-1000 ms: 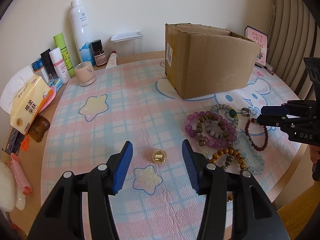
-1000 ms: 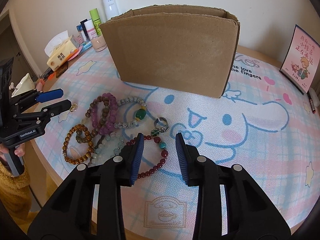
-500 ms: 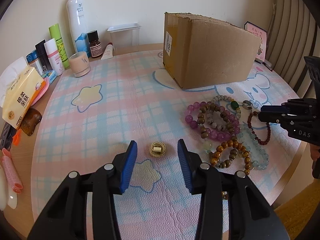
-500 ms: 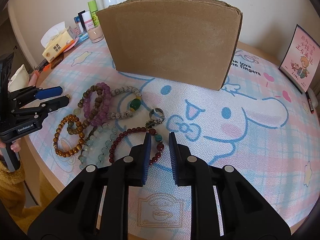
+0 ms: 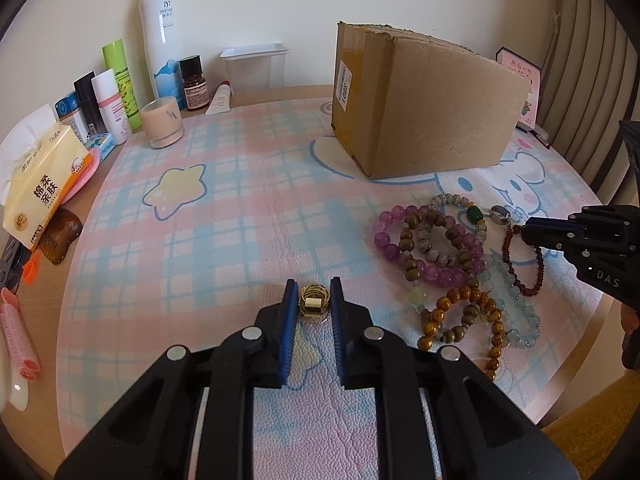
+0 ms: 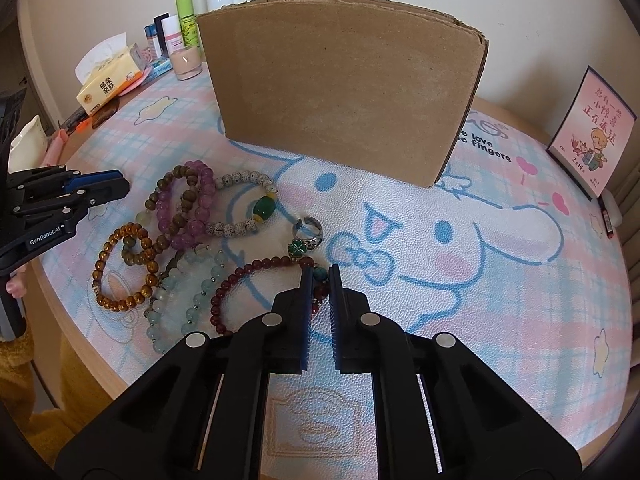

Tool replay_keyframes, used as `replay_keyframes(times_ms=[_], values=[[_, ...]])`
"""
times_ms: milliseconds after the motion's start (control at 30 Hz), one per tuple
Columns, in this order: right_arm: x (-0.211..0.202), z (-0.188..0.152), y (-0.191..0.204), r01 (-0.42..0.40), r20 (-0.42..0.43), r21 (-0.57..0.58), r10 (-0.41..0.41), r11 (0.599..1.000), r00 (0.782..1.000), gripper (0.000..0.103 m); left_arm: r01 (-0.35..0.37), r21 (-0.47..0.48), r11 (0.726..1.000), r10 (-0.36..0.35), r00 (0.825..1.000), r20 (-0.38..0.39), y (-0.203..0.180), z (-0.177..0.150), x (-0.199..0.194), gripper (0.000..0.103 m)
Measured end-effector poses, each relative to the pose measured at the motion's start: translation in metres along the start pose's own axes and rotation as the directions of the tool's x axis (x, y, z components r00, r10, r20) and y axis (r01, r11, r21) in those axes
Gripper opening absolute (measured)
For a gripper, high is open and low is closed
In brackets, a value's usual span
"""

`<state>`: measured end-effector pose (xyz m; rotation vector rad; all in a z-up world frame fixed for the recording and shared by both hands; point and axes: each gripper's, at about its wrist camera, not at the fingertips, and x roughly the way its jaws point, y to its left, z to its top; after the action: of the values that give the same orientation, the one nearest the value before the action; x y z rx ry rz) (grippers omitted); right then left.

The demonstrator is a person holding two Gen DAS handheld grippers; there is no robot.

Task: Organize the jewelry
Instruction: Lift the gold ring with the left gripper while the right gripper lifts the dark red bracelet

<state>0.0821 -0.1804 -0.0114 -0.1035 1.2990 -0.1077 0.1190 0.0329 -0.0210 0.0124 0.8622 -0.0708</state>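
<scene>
Hiding behind right tongs (image 6: 319,280), dark red bracelet (image 6: 240,284) partly vanishes.

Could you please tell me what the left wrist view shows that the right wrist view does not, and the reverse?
Only the left wrist view shows the gold ring pinched by the left gripper, plus the clear tub by the wall. Only the right wrist view shows the clover charm and the right gripper closed on the dark red bracelet. Both show the cardboard box, the purple bracelet and the tissue pack.
</scene>
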Motion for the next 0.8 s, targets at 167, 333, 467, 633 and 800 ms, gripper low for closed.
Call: replay_keyframes(times_ms=[167,333,467,633,800], values=[[-0.01,0.001,-0.004,-0.015,0.037,0.016,0.014,1.0,0.999,0.007,0.006,0.002,1.0,-0.006,1.0,0.013,-0.003,0.002,-0.005,0.016],[-0.028,0.002,-0.009,-0.028,0.094,0.035,0.025,0.999,0.995,0.007,0.015,0.0,1.0,-0.015,0.999,0.045,-0.005,0.008,-0.018,0.016],[-0.047,0.006,-0.012,-0.056,0.144,0.044,0.049,0.997,0.988,0.007,0.018,0.01,1.0,-0.018,0.997,0.075,-0.008,0.012,-0.029,0.016],[-0.069,0.011,-0.013,-0.064,0.21,0.038,0.054,0.997,0.976,0.007,0.021,0.016,1.0,-0.023,0.994,0.102,-0.012,0.02,-0.038,0.016],[-0.081,0.016,-0.018,-0.064,0.235,0.035,0.054,0.997,0.97,0.007,0.053,0.04,0.998,-0.058,0.99,0.127,-0.024,0.029,-0.048,0.016]])
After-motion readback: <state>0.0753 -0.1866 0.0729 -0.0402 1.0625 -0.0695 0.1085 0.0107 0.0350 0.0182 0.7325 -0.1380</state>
